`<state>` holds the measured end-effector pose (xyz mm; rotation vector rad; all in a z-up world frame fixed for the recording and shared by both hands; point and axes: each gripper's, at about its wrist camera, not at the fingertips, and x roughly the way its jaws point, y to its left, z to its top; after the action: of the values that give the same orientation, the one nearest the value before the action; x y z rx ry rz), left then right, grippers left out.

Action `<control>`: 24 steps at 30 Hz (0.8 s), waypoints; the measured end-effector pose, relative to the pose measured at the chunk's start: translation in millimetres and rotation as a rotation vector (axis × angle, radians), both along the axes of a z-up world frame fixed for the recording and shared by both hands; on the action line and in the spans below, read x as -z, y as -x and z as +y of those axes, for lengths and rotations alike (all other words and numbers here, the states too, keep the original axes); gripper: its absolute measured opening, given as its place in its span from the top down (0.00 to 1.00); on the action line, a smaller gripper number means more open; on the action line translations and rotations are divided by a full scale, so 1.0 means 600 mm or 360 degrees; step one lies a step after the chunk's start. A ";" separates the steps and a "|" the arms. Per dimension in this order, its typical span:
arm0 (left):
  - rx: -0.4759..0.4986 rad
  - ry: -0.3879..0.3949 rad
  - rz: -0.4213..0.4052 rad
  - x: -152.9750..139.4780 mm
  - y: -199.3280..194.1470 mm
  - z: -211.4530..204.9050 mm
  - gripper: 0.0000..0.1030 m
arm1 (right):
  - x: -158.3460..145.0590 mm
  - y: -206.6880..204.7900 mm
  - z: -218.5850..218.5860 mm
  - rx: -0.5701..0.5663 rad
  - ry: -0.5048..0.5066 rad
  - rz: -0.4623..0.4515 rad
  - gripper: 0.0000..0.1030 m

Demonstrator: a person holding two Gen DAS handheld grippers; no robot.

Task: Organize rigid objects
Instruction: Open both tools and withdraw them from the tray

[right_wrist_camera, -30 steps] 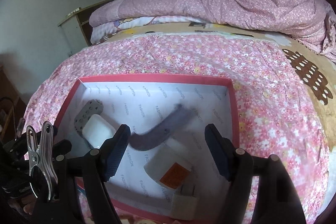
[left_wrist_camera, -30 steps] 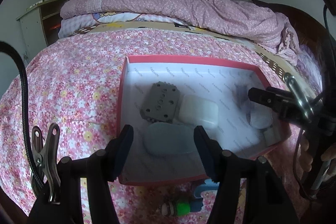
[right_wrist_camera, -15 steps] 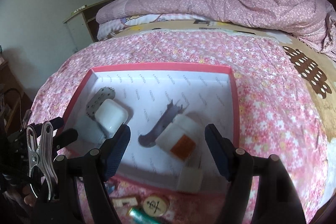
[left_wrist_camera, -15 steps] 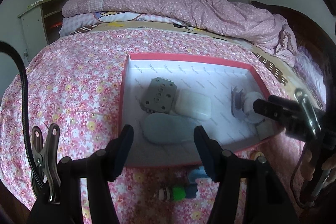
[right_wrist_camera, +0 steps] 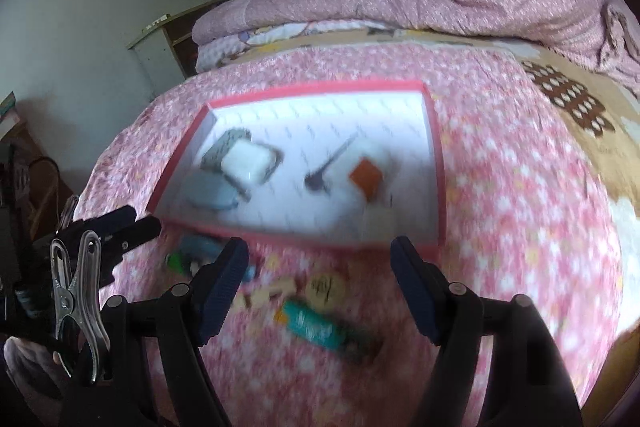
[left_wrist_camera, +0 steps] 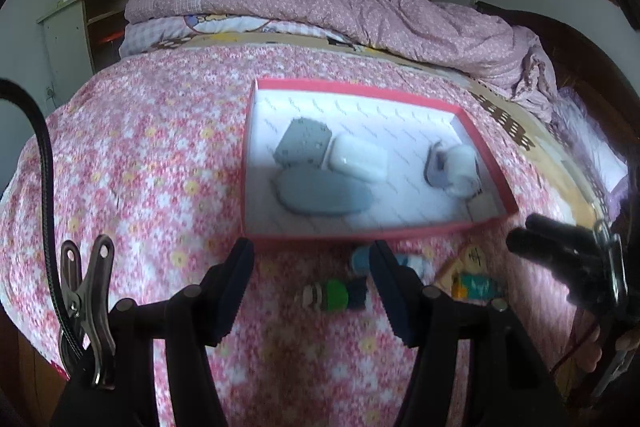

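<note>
I have pulled both grippers back from the box (left_wrist_camera: pixel 376 233), fingers spread and empty, exposing loose items (right_wrist_camera: pixel 316 323) at lower centre still to sort.

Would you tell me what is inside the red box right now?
The red box holds a grey perforated block, white case, grey oval, dark tool and orange-labelled item; anything beneath them is hidden.

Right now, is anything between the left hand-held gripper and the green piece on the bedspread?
Nothing visible. The open left hand-held gripper has the green piece lying just ahead between its fingers, on bare bedspread, in front of the red box.
</note>
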<state>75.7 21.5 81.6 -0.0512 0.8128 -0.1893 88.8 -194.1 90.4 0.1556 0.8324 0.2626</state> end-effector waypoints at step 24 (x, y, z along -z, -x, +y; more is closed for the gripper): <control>0.0008 0.0004 0.0041 0.037 0.097 0.017 0.39 | 0.091 0.223 0.026 -0.0117 0.0138 0.0337 0.46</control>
<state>17.7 31.5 59.6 -0.0540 0.8386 -0.1949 -45.3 -178.5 35.9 0.0724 1.0592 0.2820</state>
